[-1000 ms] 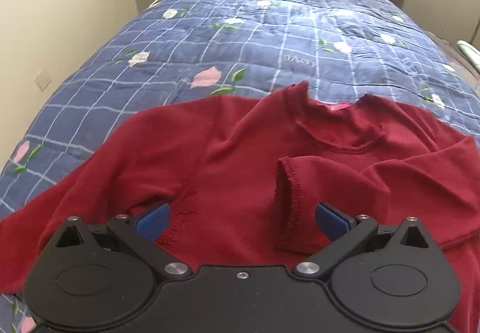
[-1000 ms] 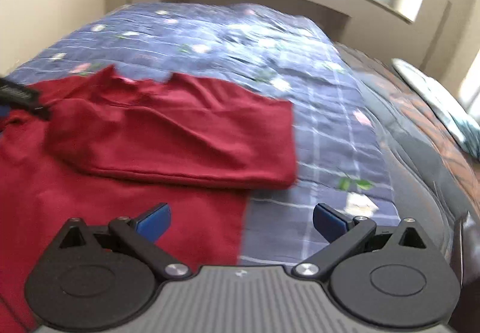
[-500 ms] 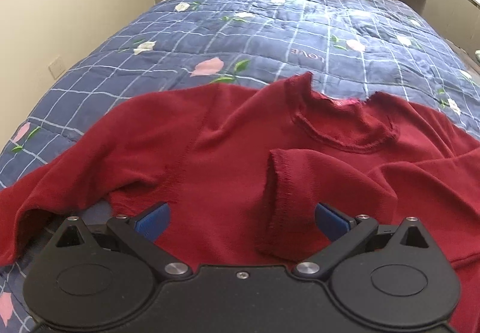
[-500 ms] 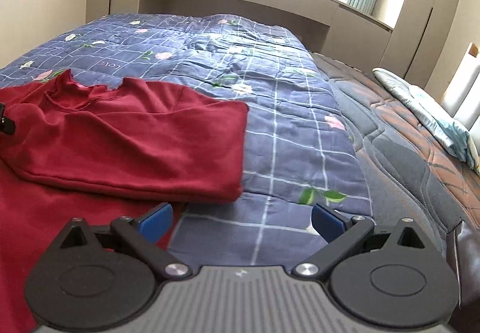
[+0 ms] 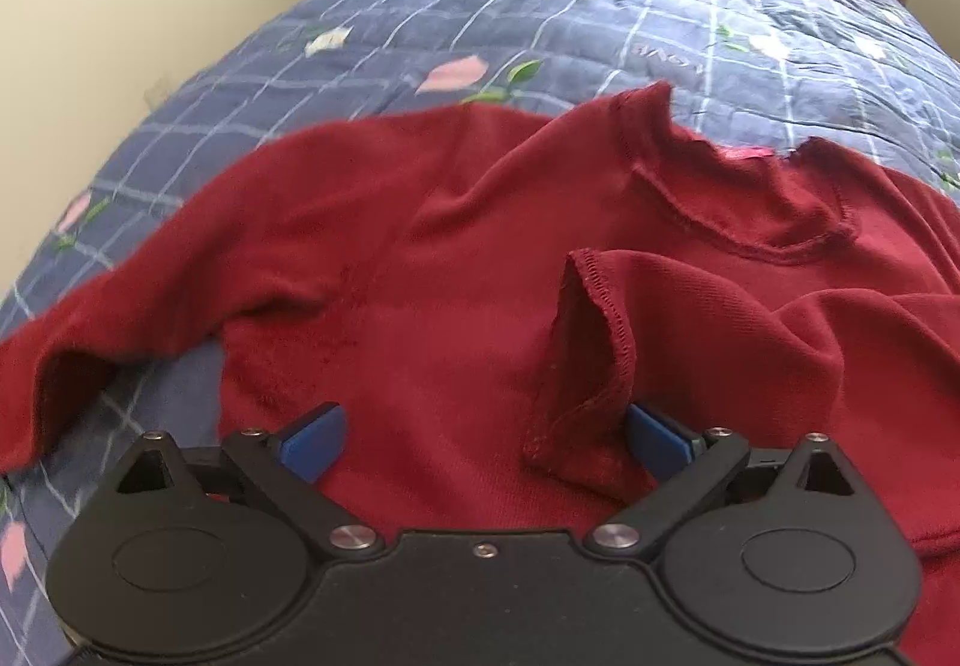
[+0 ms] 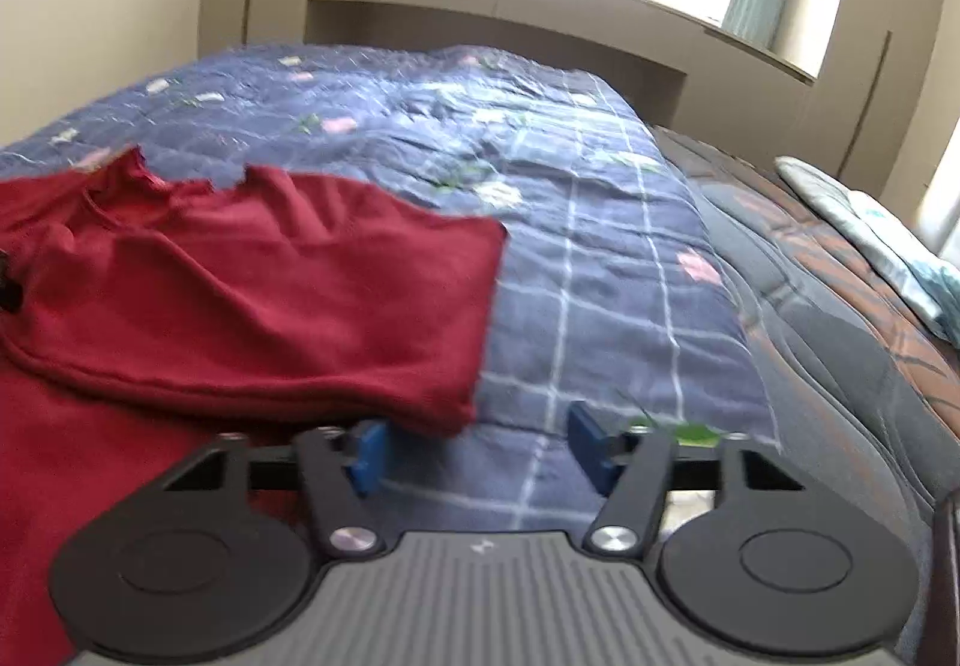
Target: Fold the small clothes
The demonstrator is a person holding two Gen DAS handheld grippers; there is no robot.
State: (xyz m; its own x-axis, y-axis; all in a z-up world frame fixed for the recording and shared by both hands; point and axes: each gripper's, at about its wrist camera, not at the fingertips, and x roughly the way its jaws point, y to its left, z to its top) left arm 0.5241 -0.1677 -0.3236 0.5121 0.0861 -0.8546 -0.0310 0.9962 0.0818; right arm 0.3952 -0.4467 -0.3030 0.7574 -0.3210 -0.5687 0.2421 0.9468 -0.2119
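A dark red sweater (image 5: 450,276) lies spread on a blue checked quilt (image 5: 540,24), neckline (image 5: 750,210) toward the headboard. One sleeve is folded across the chest, and its cuff (image 5: 585,354) stands up just inside the right finger of my left gripper (image 5: 486,441), which hangs open low over the sweater's body. The other sleeve (image 5: 150,306) trails off to the left. In the right wrist view the sweater's (image 6: 270,294) folded sleeve ends in a corner just ahead of my right gripper (image 6: 480,453). Its jaws are closing, and the pads are not pressing on the cloth.
The quilt (image 6: 600,258) runs bare to the headboard (image 6: 540,24) under a window. A beige wall (image 5: 150,6) borders the bed's left side. On the right are a dark patterned cover (image 6: 840,294) and a pale folded cloth (image 6: 870,228).
My left gripper has sunk closer over the sweater's body. My right gripper has slid toward the folded sleeve's right corner and its jaws have narrowed from wide open.
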